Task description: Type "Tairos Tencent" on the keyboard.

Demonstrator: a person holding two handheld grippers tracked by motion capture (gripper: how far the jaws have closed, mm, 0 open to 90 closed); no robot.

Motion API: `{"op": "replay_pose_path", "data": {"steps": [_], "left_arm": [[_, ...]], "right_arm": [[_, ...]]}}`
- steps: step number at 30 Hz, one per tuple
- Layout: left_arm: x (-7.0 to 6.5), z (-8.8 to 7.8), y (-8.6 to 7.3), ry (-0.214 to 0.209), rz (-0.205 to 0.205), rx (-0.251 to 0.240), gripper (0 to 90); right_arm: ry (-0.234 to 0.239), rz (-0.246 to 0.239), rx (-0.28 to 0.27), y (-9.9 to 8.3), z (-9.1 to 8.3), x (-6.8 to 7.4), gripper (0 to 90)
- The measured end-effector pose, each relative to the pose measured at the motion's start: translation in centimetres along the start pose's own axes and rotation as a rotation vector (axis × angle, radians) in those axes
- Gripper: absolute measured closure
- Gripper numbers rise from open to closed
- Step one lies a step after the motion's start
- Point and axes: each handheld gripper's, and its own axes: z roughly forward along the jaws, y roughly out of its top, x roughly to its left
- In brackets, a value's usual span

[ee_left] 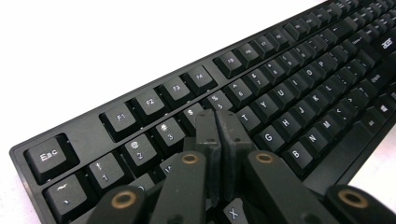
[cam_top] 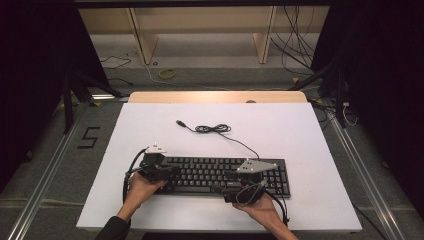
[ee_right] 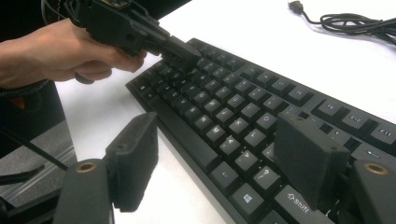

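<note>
- Black keyboard (cam_top: pixel 225 175) lies flat on the white table (cam_top: pixel 300 135), toward the near edge; its cable (cam_top: pixel 215 129) trails off behind, unplugged.
- Left gripper (ee_left: pixel 217 135): jaws clenched together on nothing, tips down on the keys around the E/R row. Pressed into one point like this, it likely serves as a finger for pressing a key.
- Right gripper (ee_right: pixel 224 158): jaws released, wide apart, straddling the keyboard's front edge near Shift, probably poised to steady or grip the board.

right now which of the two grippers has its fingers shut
The left gripper: its fingers are pressed together, tips over the keyboard's number row. The right gripper's fingers stand wide apart.
</note>
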Motion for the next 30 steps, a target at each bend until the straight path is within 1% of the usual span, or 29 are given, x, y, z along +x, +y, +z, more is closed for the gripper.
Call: {"op": "replay_pose_path", "data": {"steps": [6,9,10,12,22,30], "left_arm": [[-0.1,-0.3,0.1,-0.009,-0.002,-0.012,82.9],[-0.1,-0.6,0.1,-0.019,-0.004,-0.022,80.5],[-0.1,-0.6,0.2,-0.023,0.001,-0.021,79.5],[-0.1,-0.7,0.2,-0.027,-0.004,-0.028,77.5],[-0.2,-1.3,0.1,-0.05,-0.008,-0.046,63.6],[-0.4,-1.6,0.0,-0.04,-0.022,-0.05,51.2]], "right_arm": [[0.0,0.0,0.002,0.0,0.0,0.0,31.8],[0.0,0.002,0.001,0.0,0.0,0.0,31.8],[0.0,0.002,0.002,0.0,0.0,0.0,31.8],[-0.001,0.001,0.003,0.0,0.0,0.0,31.8],[0.001,0.0,0.004,0.0,0.1,0.0,31.8],[0.005,-0.001,0.006,0.1,0.3,0.1,31.8]]}}
